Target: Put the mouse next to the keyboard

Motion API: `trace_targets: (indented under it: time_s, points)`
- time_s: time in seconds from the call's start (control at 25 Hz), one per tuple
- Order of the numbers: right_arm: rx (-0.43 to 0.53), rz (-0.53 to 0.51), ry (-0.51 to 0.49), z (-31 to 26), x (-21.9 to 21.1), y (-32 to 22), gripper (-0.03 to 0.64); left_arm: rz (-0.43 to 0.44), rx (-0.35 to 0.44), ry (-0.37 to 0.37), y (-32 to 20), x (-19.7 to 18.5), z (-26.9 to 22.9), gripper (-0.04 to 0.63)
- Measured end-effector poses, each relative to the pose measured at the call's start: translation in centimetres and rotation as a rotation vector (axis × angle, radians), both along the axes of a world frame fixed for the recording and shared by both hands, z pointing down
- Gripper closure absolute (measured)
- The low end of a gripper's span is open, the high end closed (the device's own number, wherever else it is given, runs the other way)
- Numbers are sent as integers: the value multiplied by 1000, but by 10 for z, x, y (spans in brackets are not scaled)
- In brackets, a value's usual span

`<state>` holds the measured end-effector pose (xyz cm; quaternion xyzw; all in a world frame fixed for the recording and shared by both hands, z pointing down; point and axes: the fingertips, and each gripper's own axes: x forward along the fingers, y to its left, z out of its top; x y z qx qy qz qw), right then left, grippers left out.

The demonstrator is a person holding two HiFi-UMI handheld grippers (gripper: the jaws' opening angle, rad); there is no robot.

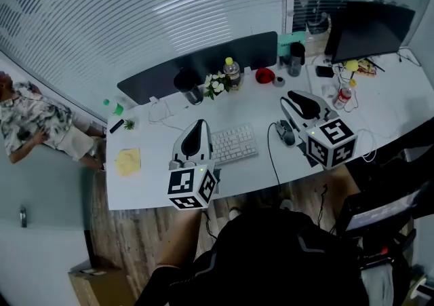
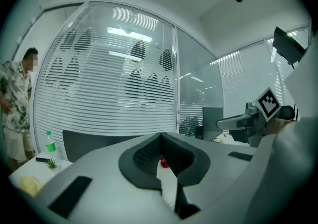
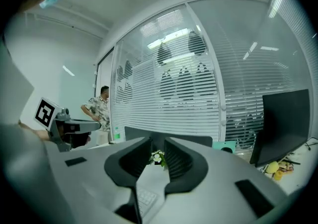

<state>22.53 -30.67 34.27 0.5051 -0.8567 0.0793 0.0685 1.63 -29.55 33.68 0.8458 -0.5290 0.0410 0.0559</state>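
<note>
Mouse [image 1: 285, 132] lies on the white surface [image 1: 156, 176] just right of the keyboard [image 1: 232, 144], cable looping toward the near edge, so the placing looks done or nearly so. The right gripper [image 1: 293, 101] hangs just beside it, fingers [image 3: 179, 161] narrowly apart with nothing between them. The left gripper [image 1: 198, 127] waits over the keyboard's left end, fingers [image 2: 144, 156] together and empty, apparently kept out of the way.

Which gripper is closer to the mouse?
Right. The right gripper is close beside the mouse, just to its right. The left gripper is at the keyboard's left end, with the whole keyboard between it and the mouse.
</note>
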Motion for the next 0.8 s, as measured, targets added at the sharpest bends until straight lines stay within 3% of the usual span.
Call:
trace_targets:
  time_s: [0.24, 0.48, 0.8]
  points:
    - [54, 2, -15, -27, -4, 16, 615, -5, 9, 15, 5, -2, -13, 566]
    - [64, -16, 54, -34, -12, 21, 618, -26, 27, 29, 8, -7, -25, 566]
    - [58, -7, 46, -35, -12, 25, 618, -32, 14, -5, 9, -5, -19, 566]
